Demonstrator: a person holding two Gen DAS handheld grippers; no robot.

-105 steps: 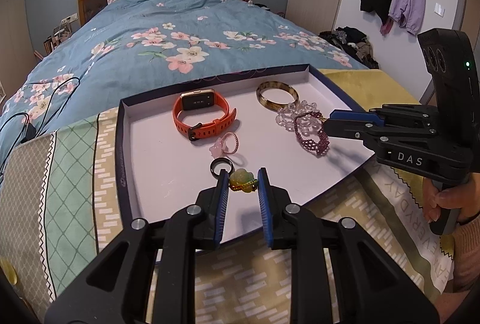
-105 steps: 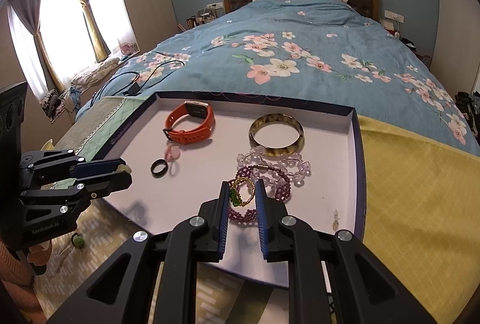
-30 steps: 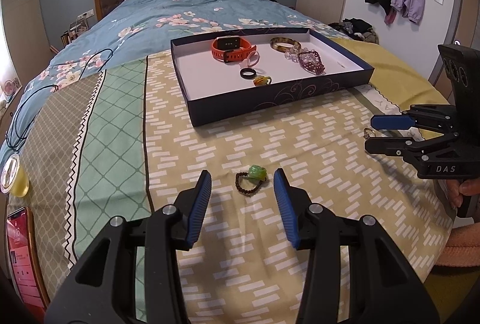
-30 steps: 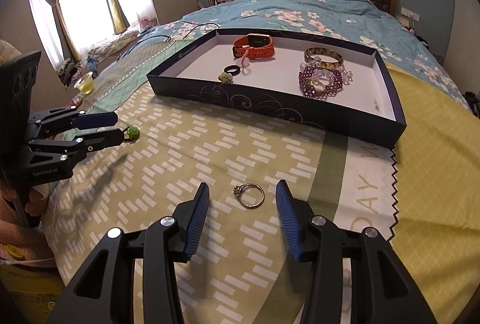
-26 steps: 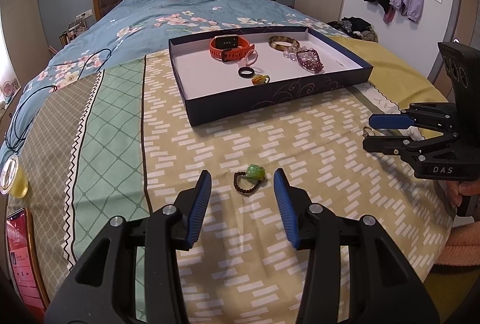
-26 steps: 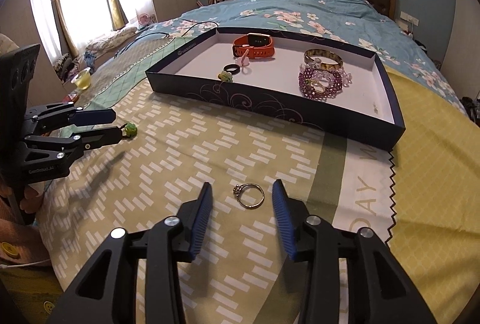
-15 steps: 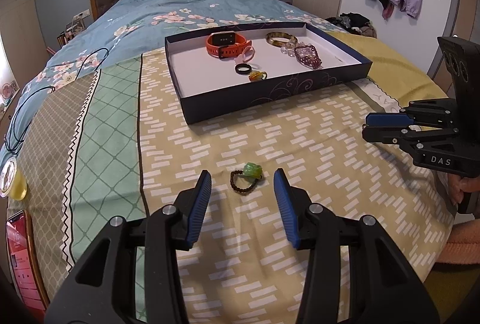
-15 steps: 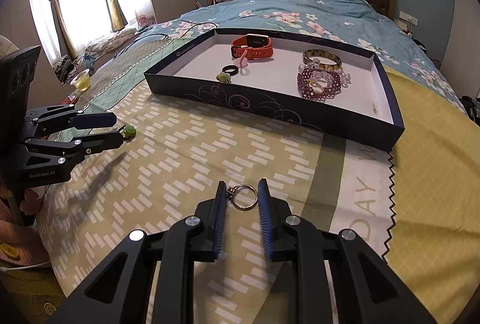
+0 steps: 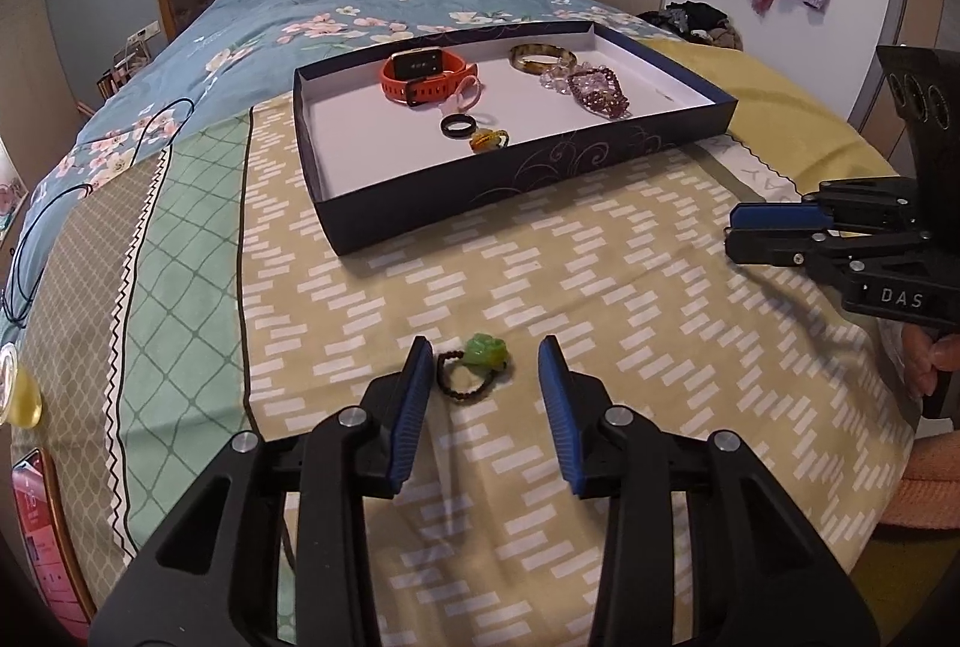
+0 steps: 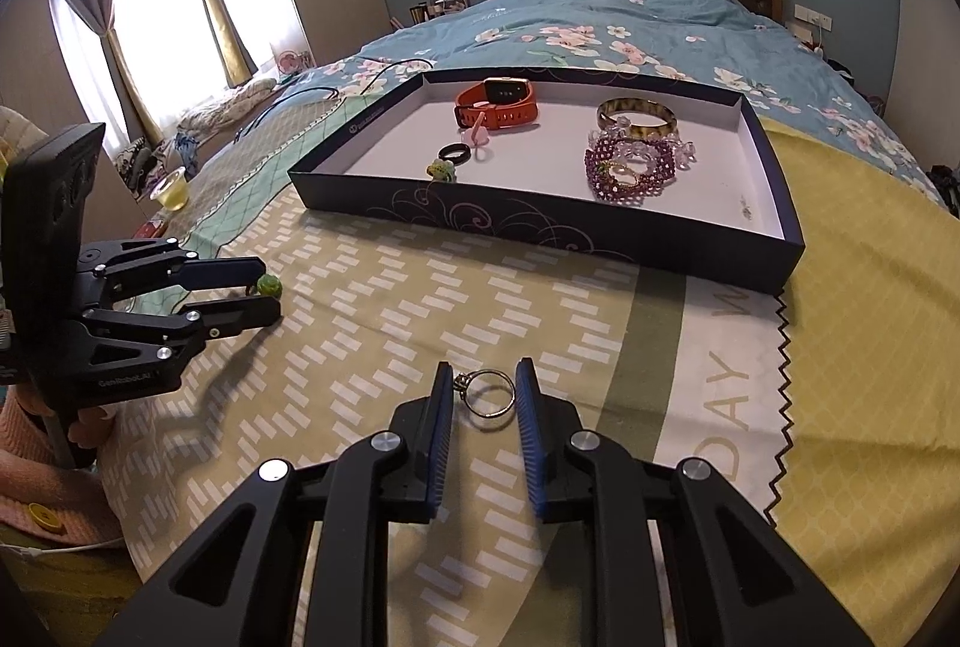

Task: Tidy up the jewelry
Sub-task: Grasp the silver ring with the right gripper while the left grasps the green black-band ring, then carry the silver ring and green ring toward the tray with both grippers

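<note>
We see the left gripper point(image 9: 485, 368) w/ its blue-padded fingers point(image 9: 410, 404) spread apart on the olive-and-white patterned bedspread point(image 9: 630, 299), straddling a small dark-bead ring w/ a green stone charm point(image 9: 477, 368); the ring lies flat on the cloth, its bead loop just beside the left pad, the right pad clear of it. The right gripper point(image 10: 483, 395) has its blue pads point(image 10: 443, 425) drawn in on a thin silver ring w/ a small stone setting point(image 10: 489, 394), both sides of the band touching the pads, so it's clamped on the ring, which sits right at the cloth; we can't tell if it's lifted. From the left wrist view the right gripper point(image 9: 774, 233) shows side-on w/ its fingers nearly together. Farther up the bed sits the shallow dark-navy box lid w/ white inside point(image 9: 510, 179), holding an orange smartwatch point(image 9: 423, 74), a pink ring point(image 10: 478, 134) just beside the watch strap, a plain black ring point(image 9: 459, 126), a yellow-green charm ring point(image 9: 489, 138) next to it, a tortoiseshell bangle point(image 10: 636, 118), clear crystal beads point(image 10: 681, 146) & a purple bead bracelet point(image 10: 627, 170) bunched together. A blue floral duvet point(image 10: 600, 29) covers the bed beyond the lid.
</note>
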